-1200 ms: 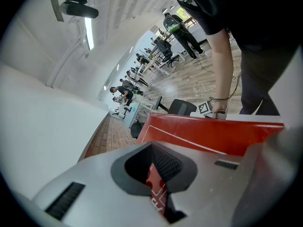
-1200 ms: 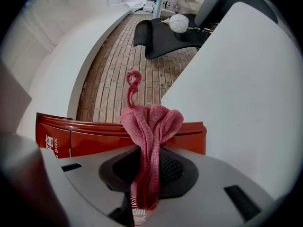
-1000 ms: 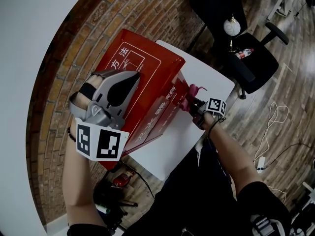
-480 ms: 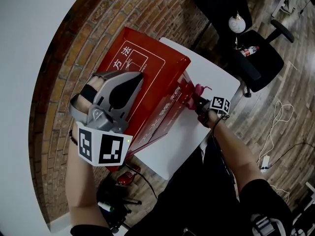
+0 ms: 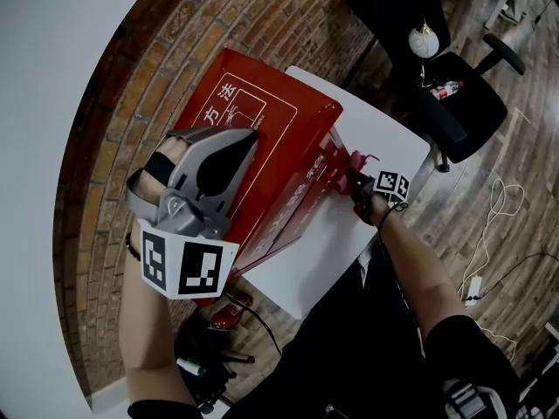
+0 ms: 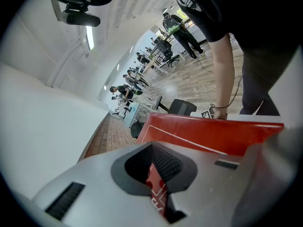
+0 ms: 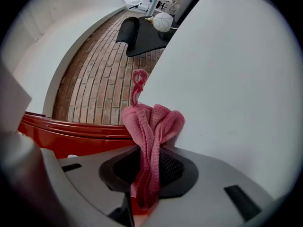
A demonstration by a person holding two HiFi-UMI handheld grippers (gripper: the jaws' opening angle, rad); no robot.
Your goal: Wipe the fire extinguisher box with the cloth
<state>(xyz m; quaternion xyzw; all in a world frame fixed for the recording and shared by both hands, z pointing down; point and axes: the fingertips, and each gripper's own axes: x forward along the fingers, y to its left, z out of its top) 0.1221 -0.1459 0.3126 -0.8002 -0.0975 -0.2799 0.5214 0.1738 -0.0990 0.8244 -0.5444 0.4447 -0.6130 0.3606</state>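
Note:
The red fire extinguisher box (image 5: 253, 120) lies on a white table (image 5: 384, 138). My left gripper (image 5: 248, 134) rests on the box's top face, shut with nothing between its jaws; the box (image 6: 213, 134) fills the left gripper view beyond the jaws. My right gripper (image 5: 356, 176) is at the box's right end, shut on a bunched pink cloth (image 5: 347, 161) that touches the red side there. In the right gripper view the cloth (image 7: 152, 122) sticks up out of the right gripper (image 7: 149, 174), with the box's edge (image 7: 71, 134) at left and the table (image 7: 227, 79) at right.
A black office chair (image 5: 454, 103) carrying a white round object (image 5: 424, 40) and a bottle (image 5: 450, 88) stands beyond the table. Brick-patterned floor (image 5: 131, 112) runs along a white wall at left. Cables (image 5: 493, 208) lie on the wood floor; dark gear (image 5: 205, 356) sits under the table.
My right gripper with the cloth has sunk a little along the box's right end. The left gripper has stayed on the box top.

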